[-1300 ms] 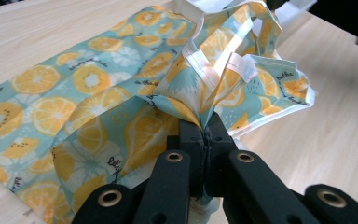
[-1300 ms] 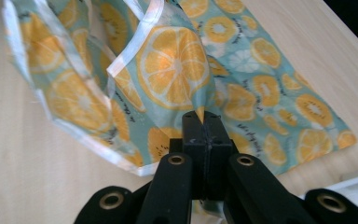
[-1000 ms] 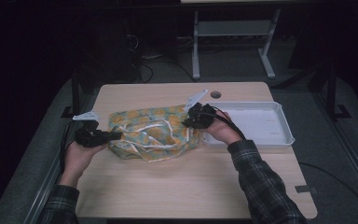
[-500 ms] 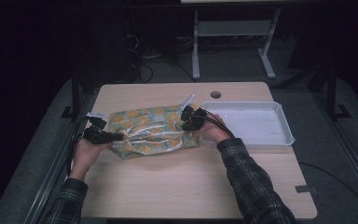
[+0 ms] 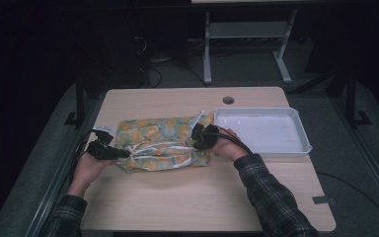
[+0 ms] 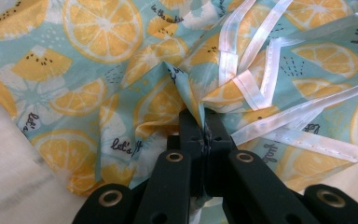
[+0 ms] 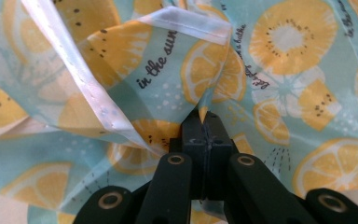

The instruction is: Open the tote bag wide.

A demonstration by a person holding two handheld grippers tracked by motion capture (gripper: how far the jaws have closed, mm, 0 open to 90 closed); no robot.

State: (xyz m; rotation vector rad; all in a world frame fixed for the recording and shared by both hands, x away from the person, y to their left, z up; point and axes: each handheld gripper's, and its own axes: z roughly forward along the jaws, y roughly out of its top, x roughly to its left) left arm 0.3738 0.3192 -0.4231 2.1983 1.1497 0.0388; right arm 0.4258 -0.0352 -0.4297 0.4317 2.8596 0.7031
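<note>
Left gripper [image 5: 112, 152]: jaws clenched on a pinch of the citrus-print apron [image 5: 165, 143], at its left edge. In the left gripper view [image 6: 204, 122] the fabric bunches into a peak right at the tips, with white ribbon ties [image 6: 256, 51] running off just beyond and to the right of them.

Between the two grippers: the apron lies on the wooden table [image 5: 202, 207] as a rough folded rectangle, spanning from one gripper to the other. The ties trail loose across its top, not tucked in.

Right gripper [image 5: 197, 138]: jaws clenched too, grasping the apron's right edge. In the right gripper view [image 7: 204, 122] a fold of print is caught between the tips, and a white-bound hem [image 7: 93, 93] sits up and left of them.

Past the right gripper: a white plastic tray [image 5: 303, 145], just beside the apron's right edge, with nothing in it.

Status, my read: folding is partway. The first fold looks laid down, but edges are uneven and ties are messy. Left to do: probably another fold and tidying the ties, possibly stowing in the tray.
</note>
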